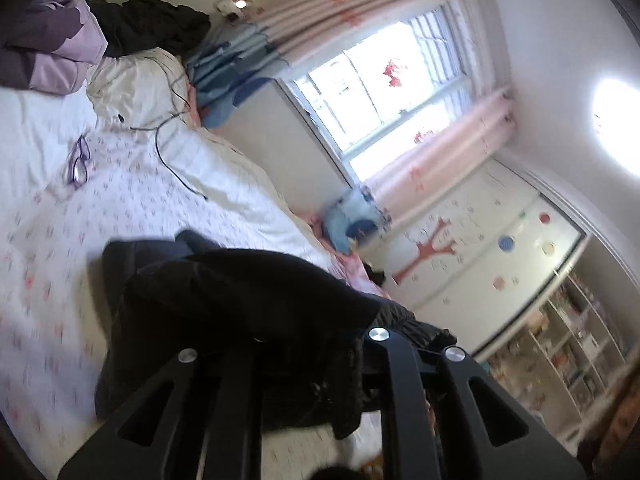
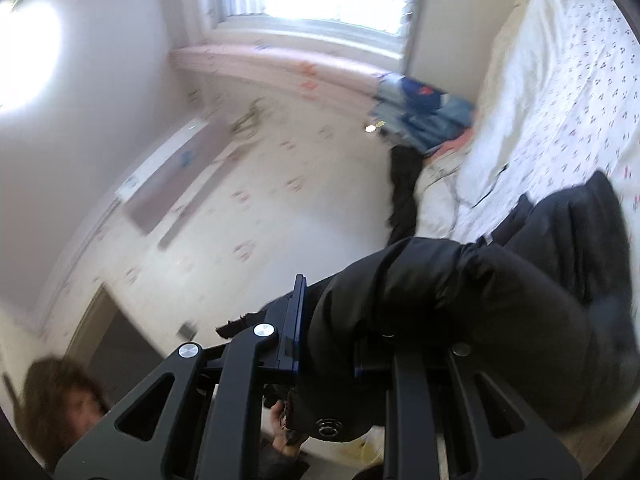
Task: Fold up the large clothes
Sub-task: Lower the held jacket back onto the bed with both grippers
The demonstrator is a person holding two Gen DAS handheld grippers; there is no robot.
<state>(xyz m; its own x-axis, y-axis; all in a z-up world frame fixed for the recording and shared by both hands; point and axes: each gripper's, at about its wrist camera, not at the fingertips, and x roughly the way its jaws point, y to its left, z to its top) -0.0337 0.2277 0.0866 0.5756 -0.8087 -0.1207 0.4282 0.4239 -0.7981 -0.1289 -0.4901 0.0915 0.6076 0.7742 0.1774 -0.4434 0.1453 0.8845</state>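
Observation:
A large black padded jacket (image 1: 240,300) hangs bunched over my left gripper (image 1: 288,344), lifted above the white flower-print bed sheet (image 1: 120,216). The fabric hides the left fingertips, and the jaws are shut on it. In the right wrist view the same black jacket (image 2: 460,300) bulges between the fingers of my right gripper (image 2: 332,344). That gripper is shut on the jacket too, and one blue pad (image 2: 298,320) shows at the cloth's left side. The rest of the jacket trails down onto the bed (image 2: 560,120).
Purple glasses (image 1: 79,162) and a thin black cable (image 1: 172,160) lie on the sheet. A cream pillow (image 1: 136,84) and a heap of purple and black clothes (image 1: 60,40) sit at the bed's far end. A window (image 1: 384,92) is beyond. A person's head (image 2: 64,400) is low left.

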